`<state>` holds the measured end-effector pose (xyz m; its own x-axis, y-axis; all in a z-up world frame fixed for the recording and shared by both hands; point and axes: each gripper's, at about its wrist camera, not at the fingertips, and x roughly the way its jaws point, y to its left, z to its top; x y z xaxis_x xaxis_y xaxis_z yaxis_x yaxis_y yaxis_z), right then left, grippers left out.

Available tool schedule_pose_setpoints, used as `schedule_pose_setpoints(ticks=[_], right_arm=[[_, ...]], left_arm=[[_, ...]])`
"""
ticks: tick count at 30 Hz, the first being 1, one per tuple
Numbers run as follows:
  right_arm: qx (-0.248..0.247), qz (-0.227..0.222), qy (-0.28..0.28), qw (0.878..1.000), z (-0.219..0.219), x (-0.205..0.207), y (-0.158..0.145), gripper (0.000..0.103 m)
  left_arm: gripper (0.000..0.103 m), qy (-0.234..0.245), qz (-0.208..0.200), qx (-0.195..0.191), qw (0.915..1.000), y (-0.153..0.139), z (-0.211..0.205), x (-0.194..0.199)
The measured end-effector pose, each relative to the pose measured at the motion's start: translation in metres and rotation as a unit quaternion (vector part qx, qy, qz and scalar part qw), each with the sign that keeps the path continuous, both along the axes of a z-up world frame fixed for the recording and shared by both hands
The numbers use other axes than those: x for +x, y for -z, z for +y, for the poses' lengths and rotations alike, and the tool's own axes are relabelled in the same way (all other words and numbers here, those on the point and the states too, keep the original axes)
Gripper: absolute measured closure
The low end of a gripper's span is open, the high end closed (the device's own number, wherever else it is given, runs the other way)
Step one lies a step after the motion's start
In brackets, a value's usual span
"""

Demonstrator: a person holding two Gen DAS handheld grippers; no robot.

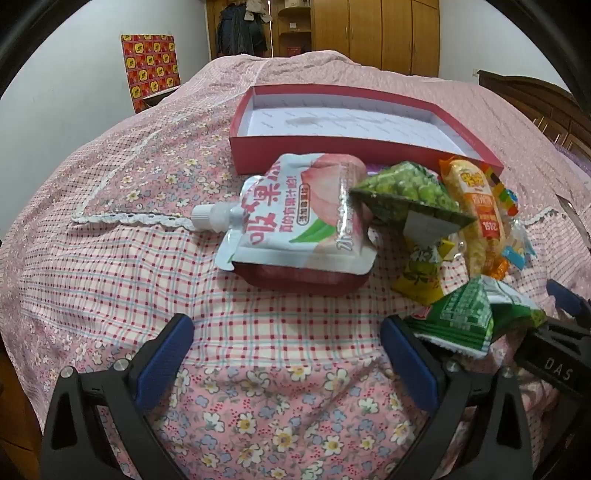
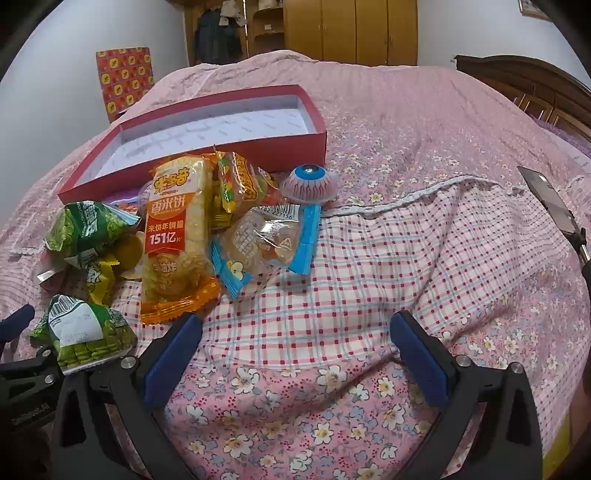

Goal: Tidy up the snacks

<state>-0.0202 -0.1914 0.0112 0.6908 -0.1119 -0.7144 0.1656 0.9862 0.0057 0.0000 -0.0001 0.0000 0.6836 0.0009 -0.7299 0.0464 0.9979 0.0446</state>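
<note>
A pile of snacks lies on the bed in front of an empty red box (image 1: 332, 146) (image 2: 229, 146). A white peach jelly pouch (image 1: 295, 218) rests on a dark red packet, with green pea packs (image 1: 410, 192) (image 2: 88, 225) beside it. An orange rice cracker pack (image 1: 476, 206) (image 2: 177, 236), a clear wrapped candy (image 2: 258, 243) and an eyeball candy (image 2: 310, 182) lie to the right. My left gripper (image 1: 286, 332) is open, short of the pouch, nothing between its fingers. My right gripper (image 2: 295, 336) is open over bare bedcover; another green pea pack (image 1: 472, 317) (image 2: 85, 336) sits between the two grippers.
The pink floral and checked bedcover (image 2: 406, 258) spreads wide to the right of the pile. A wooden headboard (image 2: 524, 88) stands at the far right, wardrobes (image 1: 376, 33) at the back, and a red-and-yellow patterned box (image 1: 151, 70) leans on the wall at left.
</note>
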Motion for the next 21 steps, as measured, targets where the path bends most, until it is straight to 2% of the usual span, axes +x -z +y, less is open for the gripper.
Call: schedule_pose_setpoints(ticks=[21], right_arm=[[-0.007,0.006,0.000,1.000,0.0030,0.0005,0.0000,0.000]], left_arm=[[0.000,0.000,0.000,-0.003,1.0000,0.0000,-0.0001,0.0001]])
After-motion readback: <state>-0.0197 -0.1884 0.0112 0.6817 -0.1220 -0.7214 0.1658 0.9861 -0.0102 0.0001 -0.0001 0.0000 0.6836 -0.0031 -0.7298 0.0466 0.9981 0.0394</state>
